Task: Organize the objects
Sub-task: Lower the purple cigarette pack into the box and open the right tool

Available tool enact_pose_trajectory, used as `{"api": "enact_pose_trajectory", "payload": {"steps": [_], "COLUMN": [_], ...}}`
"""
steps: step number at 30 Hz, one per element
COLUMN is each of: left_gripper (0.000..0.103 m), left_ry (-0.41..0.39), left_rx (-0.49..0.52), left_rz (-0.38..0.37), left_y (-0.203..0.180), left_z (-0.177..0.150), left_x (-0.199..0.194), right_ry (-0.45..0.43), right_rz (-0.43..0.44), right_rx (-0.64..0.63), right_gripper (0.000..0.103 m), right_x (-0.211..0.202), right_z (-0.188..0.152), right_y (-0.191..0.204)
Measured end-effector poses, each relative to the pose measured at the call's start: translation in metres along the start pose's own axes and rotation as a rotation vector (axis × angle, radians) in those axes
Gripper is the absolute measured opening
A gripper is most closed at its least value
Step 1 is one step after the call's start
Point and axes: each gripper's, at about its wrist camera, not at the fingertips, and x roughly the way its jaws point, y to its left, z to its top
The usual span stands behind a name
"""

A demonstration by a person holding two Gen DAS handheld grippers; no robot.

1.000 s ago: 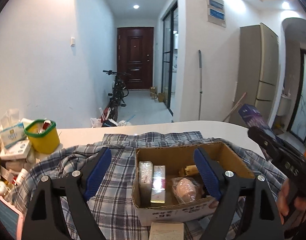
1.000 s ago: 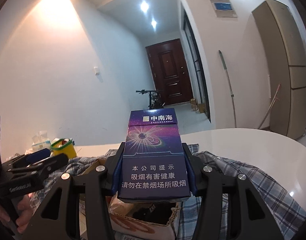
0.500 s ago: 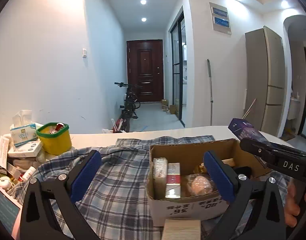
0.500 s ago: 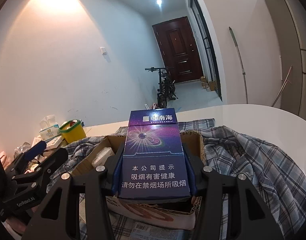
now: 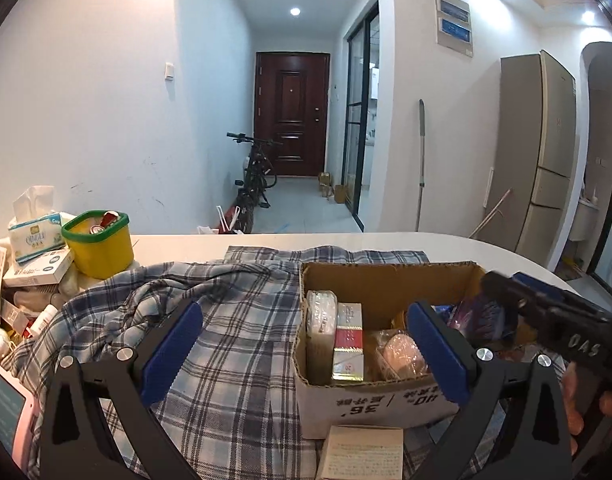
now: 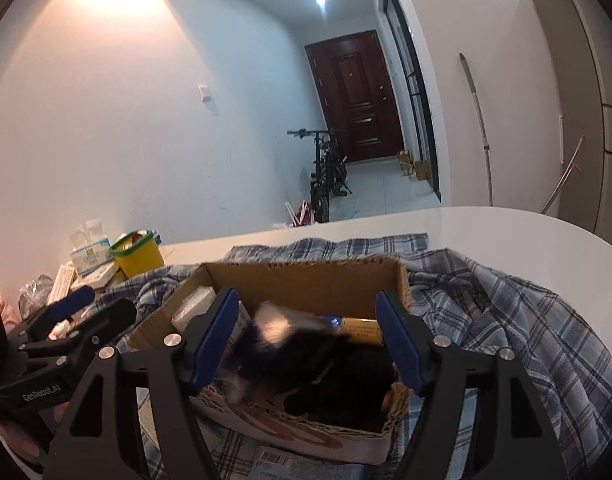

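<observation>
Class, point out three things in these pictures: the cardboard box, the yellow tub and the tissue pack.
cardboard box (image 5: 390,282): left wrist view, inner back wall.
yellow tub (image 5: 101,252): left wrist view, front of its side.
tissue pack (image 5: 33,236): left wrist view, printed front face.

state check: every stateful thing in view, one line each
left tongs: open, holding nothing
right tongs: open, over the box
open-top brown cardboard box: part filled, upright on the plaid cloth
purple cigarette pack: blurred, free of the tongs, inside the box
blue-grey plaid cloth: spread out, rumpled
yellow tub with green rim: open, holding items
dark red door: shut
</observation>
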Motion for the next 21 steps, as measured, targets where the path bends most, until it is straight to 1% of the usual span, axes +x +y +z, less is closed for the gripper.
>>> {"api": "enact_pose_trajectory", "payload": {"steps": [4, 11, 13, 18, 21], "left_gripper": [0.103, 0.103, 0.103, 0.103, 0.103], "left_ry": [-0.020, -0.017, -0.028, -0.061, -0.099], "left_rx": [-0.013, 0.007, 0.014, 0.053, 0.061], "left_rz": [0.007, 0.001, 0.004, 0.019, 0.024], "left_y": [0.003, -0.001, -0.002, -0.010, -0.011], "left_z": [0.002, 0.003, 0.003, 0.003, 0.004], "left_x": [-0.004, -0.007, -0.009, -0.014, -0.020], "right_ry": [-0.038, -0.030, -0.015, 0.061, 0.093], "right_rz": [-0.013, -0.007, 0.000, 0.095, 0.062], "right_rx": [0.018, 0.016, 0.006, -0.007, -0.063], "right_gripper": [0.071, 0.071, 0.071, 0.071, 0.071], "right_x": [-0.007, -0.006, -0.004, 0.004, 0.010], "right_z": [0.004, 0.004, 0.003, -0.003, -0.010], "right_y": [-0.004, -0.001, 0.002, 0.012, 0.024]}}
